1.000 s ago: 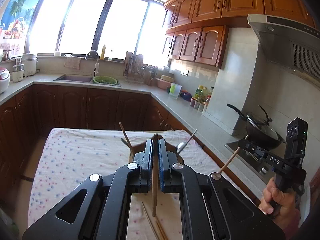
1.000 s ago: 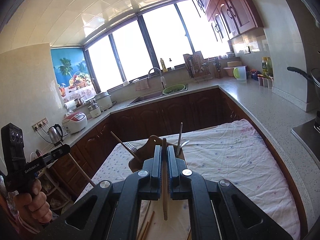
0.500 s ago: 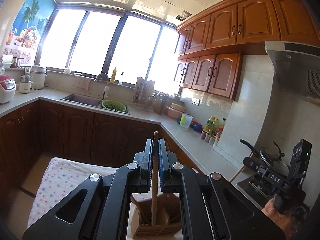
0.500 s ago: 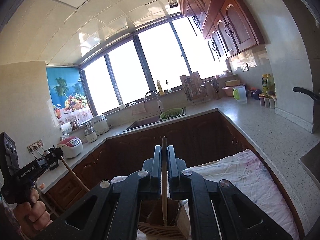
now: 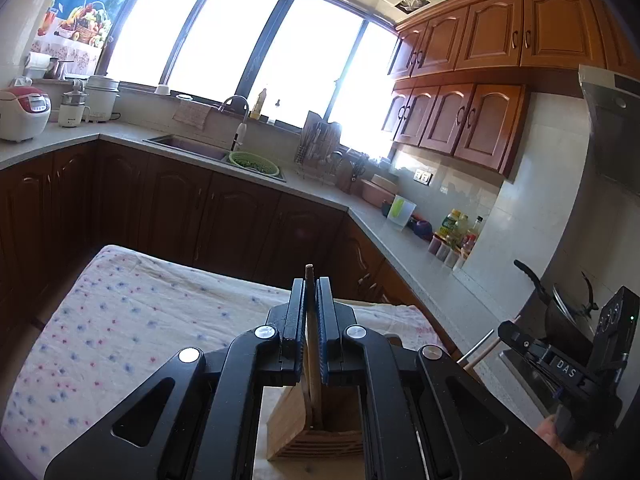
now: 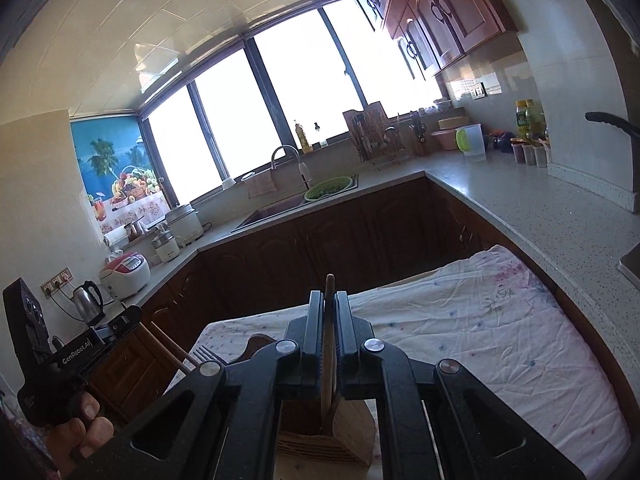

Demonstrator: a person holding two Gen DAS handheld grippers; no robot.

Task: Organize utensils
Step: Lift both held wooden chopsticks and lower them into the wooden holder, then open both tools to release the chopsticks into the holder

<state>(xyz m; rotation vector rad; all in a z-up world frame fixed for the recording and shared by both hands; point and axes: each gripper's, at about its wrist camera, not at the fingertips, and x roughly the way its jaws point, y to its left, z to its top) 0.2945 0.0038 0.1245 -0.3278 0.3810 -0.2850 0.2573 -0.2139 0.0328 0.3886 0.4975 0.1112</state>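
Your left gripper [image 5: 308, 312] and right gripper [image 6: 329, 320] both angle slightly down, each clamped narrow on an upright wooden chopstick [image 5: 311, 344]. Both sticks dip into the wooden utensil holder [image 6: 352, 432] at bottom centre; a fork [image 6: 206, 356] sticks out lower left.

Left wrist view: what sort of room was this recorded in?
A home kitchen, almost certainly. A sink with a tap sits in the stone counter under the window, wooden wall cabinets run along the right, and a rice cooker stands on the counter at the left.
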